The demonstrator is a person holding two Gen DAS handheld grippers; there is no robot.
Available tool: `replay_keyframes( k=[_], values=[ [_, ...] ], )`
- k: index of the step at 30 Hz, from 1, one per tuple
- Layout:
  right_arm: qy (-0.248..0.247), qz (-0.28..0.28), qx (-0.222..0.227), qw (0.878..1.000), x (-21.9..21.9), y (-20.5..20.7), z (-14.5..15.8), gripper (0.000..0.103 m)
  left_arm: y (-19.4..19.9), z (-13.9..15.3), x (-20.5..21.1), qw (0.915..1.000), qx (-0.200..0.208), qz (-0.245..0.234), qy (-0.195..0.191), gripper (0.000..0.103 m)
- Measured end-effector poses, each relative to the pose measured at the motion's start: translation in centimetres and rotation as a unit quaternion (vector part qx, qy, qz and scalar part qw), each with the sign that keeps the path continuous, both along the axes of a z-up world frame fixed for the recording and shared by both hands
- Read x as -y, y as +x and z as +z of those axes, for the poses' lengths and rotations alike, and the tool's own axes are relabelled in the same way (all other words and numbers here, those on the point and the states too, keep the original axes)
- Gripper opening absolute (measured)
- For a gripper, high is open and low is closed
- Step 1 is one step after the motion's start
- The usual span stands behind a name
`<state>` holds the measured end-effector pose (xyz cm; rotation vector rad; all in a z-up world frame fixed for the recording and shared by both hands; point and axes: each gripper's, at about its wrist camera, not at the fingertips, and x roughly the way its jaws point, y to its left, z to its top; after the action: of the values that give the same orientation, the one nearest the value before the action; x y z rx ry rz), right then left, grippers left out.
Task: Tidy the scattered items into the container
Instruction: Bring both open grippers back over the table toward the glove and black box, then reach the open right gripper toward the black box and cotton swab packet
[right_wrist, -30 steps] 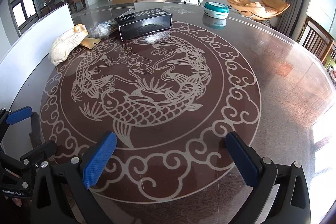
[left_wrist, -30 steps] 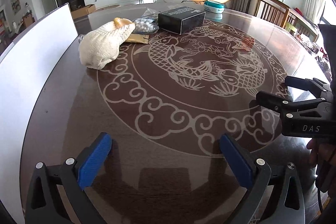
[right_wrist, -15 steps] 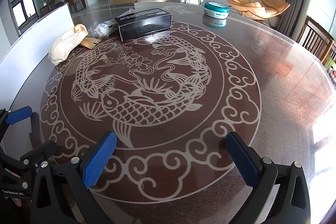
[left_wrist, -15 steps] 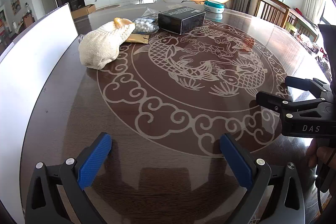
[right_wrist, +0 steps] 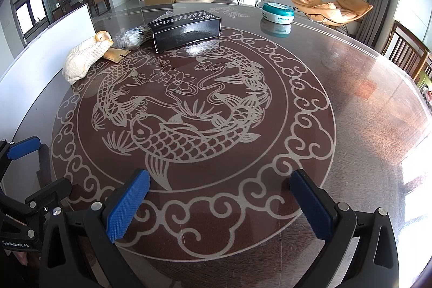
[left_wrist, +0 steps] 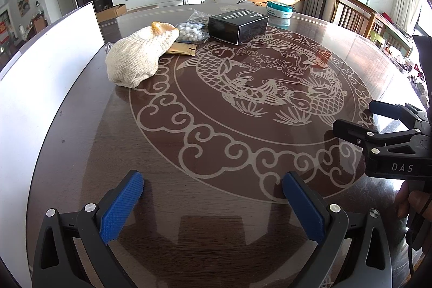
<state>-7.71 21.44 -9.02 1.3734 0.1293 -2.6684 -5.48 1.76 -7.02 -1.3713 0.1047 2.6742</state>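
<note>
Near the table's front edge, you hold both grippers low over the glass top with nothing in them: the left gripper (left_wrist: 213, 196) has its blue pads spread wide, and the right gripper (right_wrist: 220, 196) is likewise released and empty. Each points toward the far-left part of the round table (right_wrist: 351, 104), where the scattered items lie grouped by the rim beside the white board (left_wrist: 46, 66). The cream knitted pouch (left_wrist: 137, 56) lies on its side, partly covering a tan paper packet (left_wrist: 183, 49); just behind sits a clear bag of cotton balls (left_wrist: 190, 31), touching the black cardboard box (left_wrist: 239, 24). A teal round tin (right_wrist: 278, 12) stands apart near the far edge; whether it is the intended container cannot be confirmed. Judged from this layout, no item is yet stowed, and the wide jaw setting suits a first reach for the bulky pouch.
</note>
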Motion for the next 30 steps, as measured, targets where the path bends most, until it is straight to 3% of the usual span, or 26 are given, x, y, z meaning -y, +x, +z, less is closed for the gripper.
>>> replay_keyframes(
  k=[16,21,30],
  values=[
    [0.000,0.000,0.000,1.000,0.0,0.0,0.0,0.103,0.0,0.0,0.0,1.0000,0.000,0.001,0.000,0.103],
    [-0.001,0.000,0.000,1.000,0.1,0.0,0.1,0.103,-0.4,0.0,0.8,0.9994,0.005,-0.034,-0.005,0.103],
    [-0.001,0.020,0.001,1.000,0.8,-1.9,0.0,0.103,-0.4,0.1,3.5,0.9999,0.000,0.014,-0.002,0.103]
  ],
)
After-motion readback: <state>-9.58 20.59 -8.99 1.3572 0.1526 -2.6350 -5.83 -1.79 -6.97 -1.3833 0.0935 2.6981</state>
